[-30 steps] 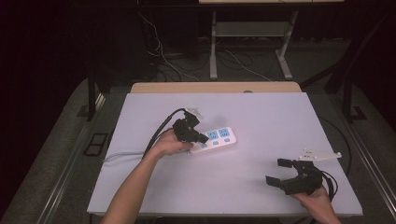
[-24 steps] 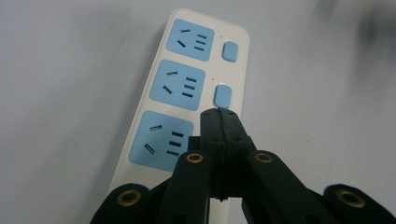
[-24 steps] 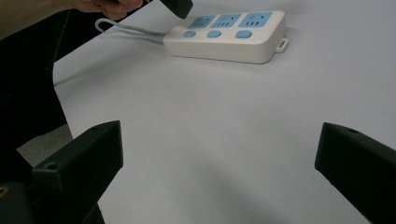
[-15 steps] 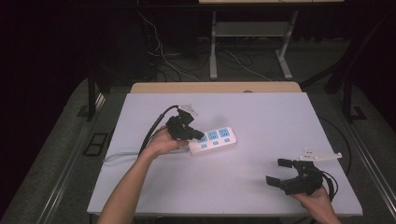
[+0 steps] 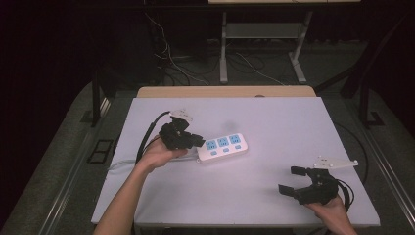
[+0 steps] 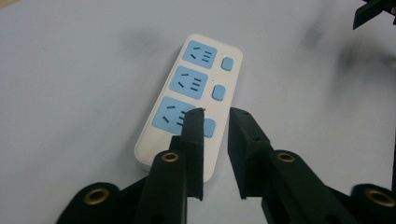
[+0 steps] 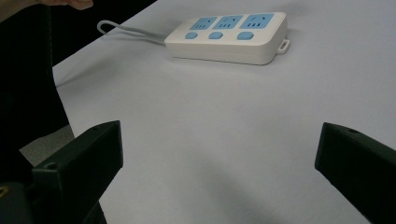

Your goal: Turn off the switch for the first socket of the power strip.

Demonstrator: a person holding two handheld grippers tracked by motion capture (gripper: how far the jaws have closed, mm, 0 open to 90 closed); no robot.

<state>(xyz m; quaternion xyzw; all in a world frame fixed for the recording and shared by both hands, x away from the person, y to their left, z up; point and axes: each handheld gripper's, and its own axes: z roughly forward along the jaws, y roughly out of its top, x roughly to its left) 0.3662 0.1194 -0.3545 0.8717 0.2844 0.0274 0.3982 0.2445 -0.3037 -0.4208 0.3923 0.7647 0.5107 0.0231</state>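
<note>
**Power strip loose on the surface, left gripper hovering over its near end**

Power strip (image 5: 222, 147) lies flat near the middle of the pale surface (image 5: 274, 122), its grey cord (image 7: 126, 31) trailing off toward the left edge. Left gripper (image 6: 216, 116) hangs just above the strip's cord end, and its jaws have just been opening: a narrow gap now, nothing between them, pads clear of the casing. Right gripper (image 5: 299, 182) sits well apart at the near right corner, jaws spread wide and empty.

Risk, as I read it: that casing is smooth, glossy white plastic with rounded corners, and the surface beneath looks matte but slick. Any sideways nudge from a jaw tip could send the strip skating or twisting on its cord. With the gap this narrow, a jaw tip could catch a blue socket face (image 6: 176, 113) or knock a raised blue button (image 6: 218, 92) instead of seating on the edges.

Shape-wise: a flat slab, three sockets in a row, three rounded buttons beside them, a small hanging tab at the far end.
</note>
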